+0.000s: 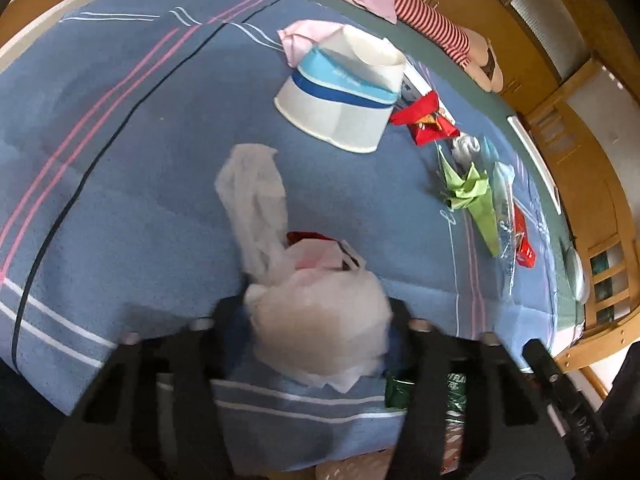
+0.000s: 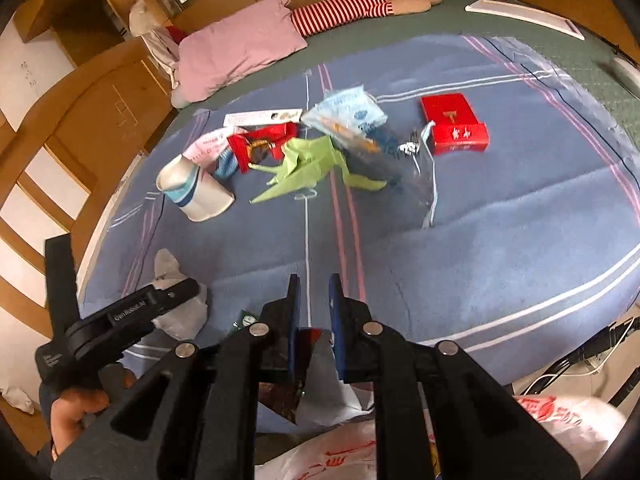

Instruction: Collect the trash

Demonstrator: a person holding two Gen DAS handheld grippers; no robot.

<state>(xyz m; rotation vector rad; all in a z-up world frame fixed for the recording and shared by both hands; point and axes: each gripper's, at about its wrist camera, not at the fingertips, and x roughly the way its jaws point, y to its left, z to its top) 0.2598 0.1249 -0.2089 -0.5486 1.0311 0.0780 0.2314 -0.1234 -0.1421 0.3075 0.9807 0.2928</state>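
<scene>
White plastic bag [image 1: 316,320], bunched and partly filled, at the near edge of a blue striped blanket [image 1: 140,184] on a bed, sitting between the spread fingers of the left gripper [image 1: 316,340]; whether those fingers [image 1: 402,320] actually press the bag, hard to tell through blur. Farther up the blanket, loose trash: tipped paper cup [image 2: 196,192], red snack wrapper [image 2: 260,146], folded green paper [image 2: 304,168], clear plastic packaging [image 2: 360,128], red box [image 2: 456,124]. Right gripper [image 2: 314,292] low over the near edge, fingers narrowly apart, dark red wrapper [image 2: 308,344] just behind them, seemingly unheld. Pink pillow [image 2: 236,52] beyond.
</scene>
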